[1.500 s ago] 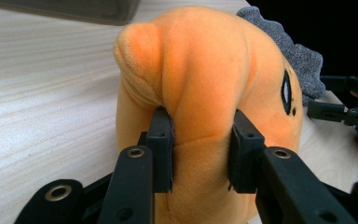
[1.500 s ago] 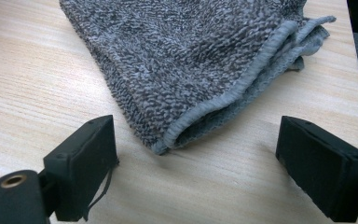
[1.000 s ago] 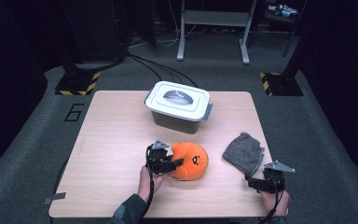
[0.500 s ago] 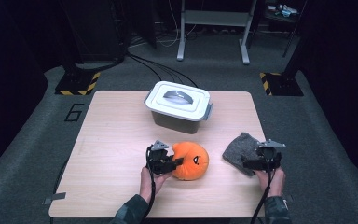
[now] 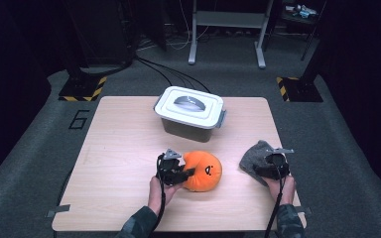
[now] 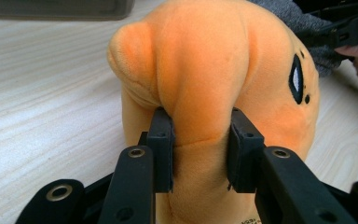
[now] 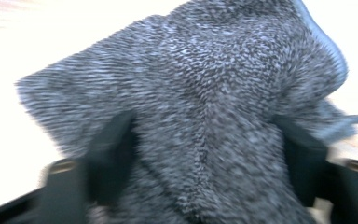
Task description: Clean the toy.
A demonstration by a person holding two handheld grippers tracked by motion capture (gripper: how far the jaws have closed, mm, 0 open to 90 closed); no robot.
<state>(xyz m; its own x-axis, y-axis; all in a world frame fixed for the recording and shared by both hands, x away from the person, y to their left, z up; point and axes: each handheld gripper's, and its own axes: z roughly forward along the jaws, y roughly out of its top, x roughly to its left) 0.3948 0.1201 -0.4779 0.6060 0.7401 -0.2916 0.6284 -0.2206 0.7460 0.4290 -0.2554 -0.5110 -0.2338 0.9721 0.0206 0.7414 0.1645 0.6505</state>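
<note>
Since a second ago the right gripper (image 5: 259,171) has slid in from the table's (image 5: 124,148) near right corner onto the grey fuzzy cloth (image 5: 254,157); everything else sat tight. Using the orange pumpkin plush (image 5: 204,171) as the landmark: just left of it, the left gripper (image 5: 188,173) is clamped on its side, pads squeezing a fold of the fabric. Behind the plush, well apart, sits the white lidded bin (image 5: 189,112). Off to the plush's right lies the cloth, near but not touching. The right gripper's jaws have just been closing, cloth bunched between them, though it's too blurry to tell whether they're pinching it.
</note>
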